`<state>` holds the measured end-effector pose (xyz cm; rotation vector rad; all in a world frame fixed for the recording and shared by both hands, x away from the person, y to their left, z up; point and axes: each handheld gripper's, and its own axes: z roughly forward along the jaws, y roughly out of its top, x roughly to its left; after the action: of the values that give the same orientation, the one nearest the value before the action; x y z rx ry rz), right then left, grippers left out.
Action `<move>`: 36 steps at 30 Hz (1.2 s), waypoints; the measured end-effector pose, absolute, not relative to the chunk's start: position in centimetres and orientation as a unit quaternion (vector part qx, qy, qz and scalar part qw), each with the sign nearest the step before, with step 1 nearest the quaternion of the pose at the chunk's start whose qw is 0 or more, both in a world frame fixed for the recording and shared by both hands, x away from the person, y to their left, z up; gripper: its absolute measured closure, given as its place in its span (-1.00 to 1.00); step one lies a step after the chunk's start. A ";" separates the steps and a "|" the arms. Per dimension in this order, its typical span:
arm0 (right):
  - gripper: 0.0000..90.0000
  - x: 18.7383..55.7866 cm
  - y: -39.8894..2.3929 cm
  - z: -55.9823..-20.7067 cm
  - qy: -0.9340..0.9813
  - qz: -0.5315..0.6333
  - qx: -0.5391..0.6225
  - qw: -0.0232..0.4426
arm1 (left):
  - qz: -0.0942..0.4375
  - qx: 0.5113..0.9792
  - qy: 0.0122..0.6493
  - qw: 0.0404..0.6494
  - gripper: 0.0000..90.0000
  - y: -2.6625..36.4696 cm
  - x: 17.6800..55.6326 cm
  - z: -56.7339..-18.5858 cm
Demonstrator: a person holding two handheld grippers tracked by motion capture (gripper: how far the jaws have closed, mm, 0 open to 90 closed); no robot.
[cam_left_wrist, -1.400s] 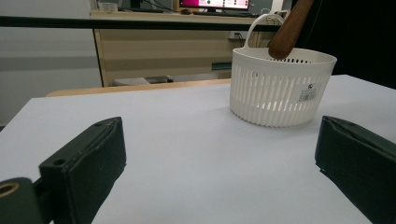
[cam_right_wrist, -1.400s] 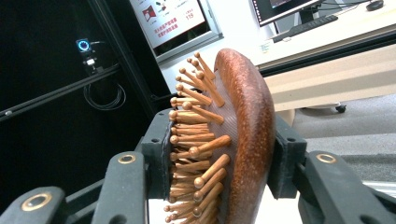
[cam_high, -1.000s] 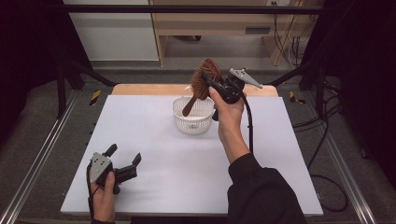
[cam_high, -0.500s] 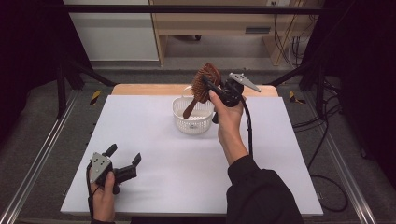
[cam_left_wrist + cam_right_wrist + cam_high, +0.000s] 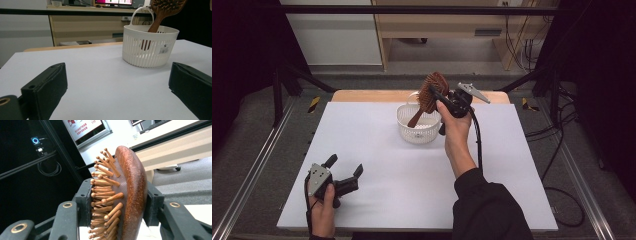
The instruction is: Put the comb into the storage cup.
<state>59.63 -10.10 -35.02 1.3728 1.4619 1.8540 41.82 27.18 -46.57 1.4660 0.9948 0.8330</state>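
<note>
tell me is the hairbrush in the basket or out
Partly in: the hairbrush handle dips into the basket; the right gripper grips its head above.

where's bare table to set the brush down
Bare: the wide stretch between the white basket and the left gripper, and the strip right of the right forearm. Crowded: the far middle, where the right gripper holds the hairbrush over the basket.

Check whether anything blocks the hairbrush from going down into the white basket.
Nothing visible does. The right tool grips the hairbrush by its head, and the handle end already dips inside the white basket, whose handle loop sits at the far rim.
</note>
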 end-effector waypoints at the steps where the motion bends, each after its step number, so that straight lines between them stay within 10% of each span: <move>1: 0.15 59.7 -10.2 -35.3 0.523 0.664 0.494 0.204 | 0.353 0.622 0.422 0.558 -0.95 27.2 41.8 -46.6; 36: 0.15 60.2 -8.8 -37.7 0.525 0.661 0.501 0.189 | 0.351 0.623 0.421 0.559 -0.95 27.1 41.8 -46.6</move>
<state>60.16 -8.75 -37.71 1.4091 1.4775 1.8601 41.81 27.14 -46.59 1.4690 0.9921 0.8274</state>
